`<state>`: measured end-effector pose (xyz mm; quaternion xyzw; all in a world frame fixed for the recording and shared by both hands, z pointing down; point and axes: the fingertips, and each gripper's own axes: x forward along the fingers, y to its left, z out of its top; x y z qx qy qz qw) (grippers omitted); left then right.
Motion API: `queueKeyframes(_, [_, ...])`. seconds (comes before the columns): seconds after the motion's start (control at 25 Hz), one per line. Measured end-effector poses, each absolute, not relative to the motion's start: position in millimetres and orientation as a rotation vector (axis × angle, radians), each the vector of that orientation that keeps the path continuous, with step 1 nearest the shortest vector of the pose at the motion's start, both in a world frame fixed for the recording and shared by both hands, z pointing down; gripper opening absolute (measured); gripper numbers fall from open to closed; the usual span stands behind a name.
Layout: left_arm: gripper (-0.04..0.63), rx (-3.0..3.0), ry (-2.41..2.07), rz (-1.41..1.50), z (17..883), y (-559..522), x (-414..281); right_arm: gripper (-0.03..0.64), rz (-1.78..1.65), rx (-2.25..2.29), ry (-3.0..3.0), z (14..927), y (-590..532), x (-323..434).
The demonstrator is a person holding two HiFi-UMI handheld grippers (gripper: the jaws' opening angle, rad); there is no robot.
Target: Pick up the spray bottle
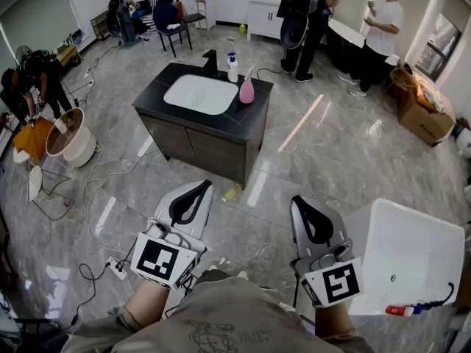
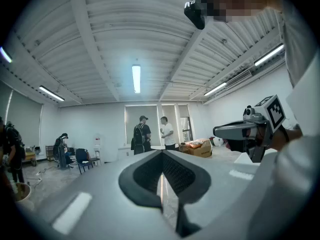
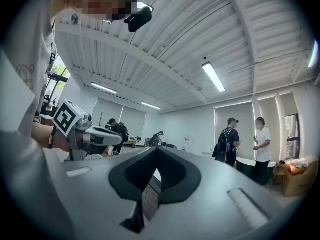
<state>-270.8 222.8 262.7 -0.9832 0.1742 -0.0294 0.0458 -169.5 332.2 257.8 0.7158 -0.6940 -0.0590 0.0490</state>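
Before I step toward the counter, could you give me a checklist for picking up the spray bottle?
1. Left gripper empty: ok, jaws together with nothing between them.
2. Right gripper empty: ok, jaws together with nothing between them.
3. Jaws open for a grasp: not ok, both are shut.
4. Target identified: ok, probably; the pink bottle seems to carry a spray head.
5. Bottle upright and free: ok, it stands on the counter beside the sink, apart from the white bottle.
6. Bottle within reach: not ok, open floor lies between both grippers and the counter.
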Motion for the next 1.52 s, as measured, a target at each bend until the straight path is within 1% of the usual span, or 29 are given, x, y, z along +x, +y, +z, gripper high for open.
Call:
queueKeyframes(0.52, [0.000,-3.000,0.530,-0.117,264,238,-268,0.029,-0.171,2.229,-2.193,254,354,-166])
queueKeyframes(0.96, [0.001,-3.005,0.504,-0.139,272,263,-256,0.030,-0.140,2.325,-2.084,263,389,-141])
queueKeyframes(1.0, [0.000,-3.007,0.500,-0.150,275,263,-256,0.052,-0.134,2.334,-2.079,264,392,-139])
queueKeyframes(1.04, [0.000,-3.006,0.497,-0.156,276,263,-254,0.107,-0.126,2.333,-2.076,265,393,-138])
queueKeyframes(1.08, [0.000,-3.003,0.495,-0.156,276,263,-253,0.142,-0.116,2.325,-2.073,266,393,-137])
queueKeyframes(1.16, [0.001,-2.988,0.493,-0.144,273,261,-248,0.177,-0.102,2.315,-2.061,270,391,-133])
queueKeyframes(1.32, [0.000,-2.962,0.465,-0.132,272,253,-231,0.208,-0.084,2.341,-2.040,274,382,-119])
queueKeyframes(1.52, [0.001,-2.959,0.408,-0.133,281,234,-202,0.219,-0.072,2.351,-2.026,277,362,-100])
